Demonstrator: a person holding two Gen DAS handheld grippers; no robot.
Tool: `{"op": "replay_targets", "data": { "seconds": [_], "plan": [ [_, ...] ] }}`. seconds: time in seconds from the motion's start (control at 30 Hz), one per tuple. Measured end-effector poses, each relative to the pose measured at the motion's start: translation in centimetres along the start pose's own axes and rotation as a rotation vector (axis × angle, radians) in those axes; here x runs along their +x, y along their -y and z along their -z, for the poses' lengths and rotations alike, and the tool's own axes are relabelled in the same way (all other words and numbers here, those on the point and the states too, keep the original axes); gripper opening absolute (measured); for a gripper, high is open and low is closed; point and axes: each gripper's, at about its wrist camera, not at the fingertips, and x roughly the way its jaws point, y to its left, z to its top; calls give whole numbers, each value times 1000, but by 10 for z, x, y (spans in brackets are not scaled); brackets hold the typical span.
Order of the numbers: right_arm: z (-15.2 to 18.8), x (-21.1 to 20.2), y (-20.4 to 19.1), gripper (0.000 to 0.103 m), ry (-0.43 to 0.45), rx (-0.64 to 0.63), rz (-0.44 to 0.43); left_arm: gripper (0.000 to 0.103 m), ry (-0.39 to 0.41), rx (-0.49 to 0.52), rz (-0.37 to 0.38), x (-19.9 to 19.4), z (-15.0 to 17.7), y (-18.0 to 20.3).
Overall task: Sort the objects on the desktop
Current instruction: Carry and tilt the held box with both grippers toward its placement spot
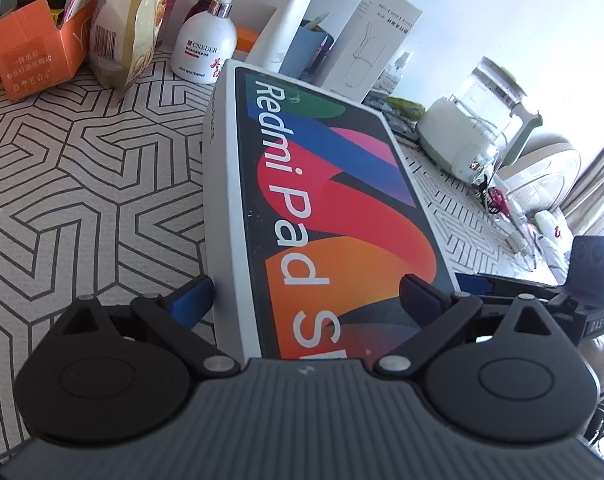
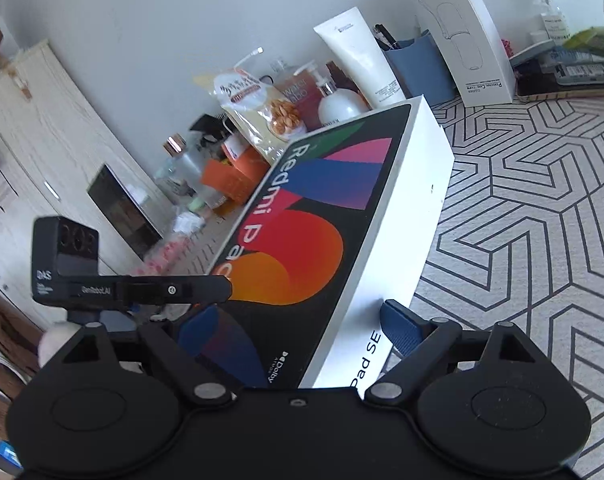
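Observation:
A white Redmi Pad SE box (image 1: 322,200) with a colourful black top is held tilted above the patterned table mat (image 1: 81,168). My left gripper (image 1: 306,296) is shut on the box's near end, one blue finger (image 1: 193,300) under its white side and the other on top. The box also shows in the right wrist view (image 2: 326,232). My right gripper (image 2: 297,332) is shut on the same near end, one blue finger (image 2: 402,328) on the white side wall. The other gripper's body (image 2: 101,288) shows to its left.
Along the wall stand an orange carton (image 1: 37,52), a snack bag (image 1: 129,24), a white pump bottle (image 1: 205,48), a blue pen cup (image 2: 422,68), a tall white box (image 2: 470,32) and a white tube (image 2: 358,60). A kettle (image 1: 478,128) stands at the right.

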Motion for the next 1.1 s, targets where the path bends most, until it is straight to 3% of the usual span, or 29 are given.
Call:
{"op": "replay_targets", "data": {
  "seconds": [0.3, 0.43, 0.53, 0.77, 1.1],
  "plan": [
    [-7, 3, 1, 93, 39, 49, 8, 99, 48, -33, 17, -2, -2, -3],
    [-8, -2, 9, 94, 65, 78, -49, 103, 61, -83, 4, 5, -4, -4],
    [-11, -4, 11, 95, 76, 89, -76, 103, 65, -59, -25, 8, -4, 0],
    [-6, -3, 16, 95, 75, 104, -88, 103, 66, -96, 17, 2, -6, -8],
    [5, 7, 19, 95, -35, 115, -56, 103, 54, -105, 30, 1, -6, -10]
  ]
}}
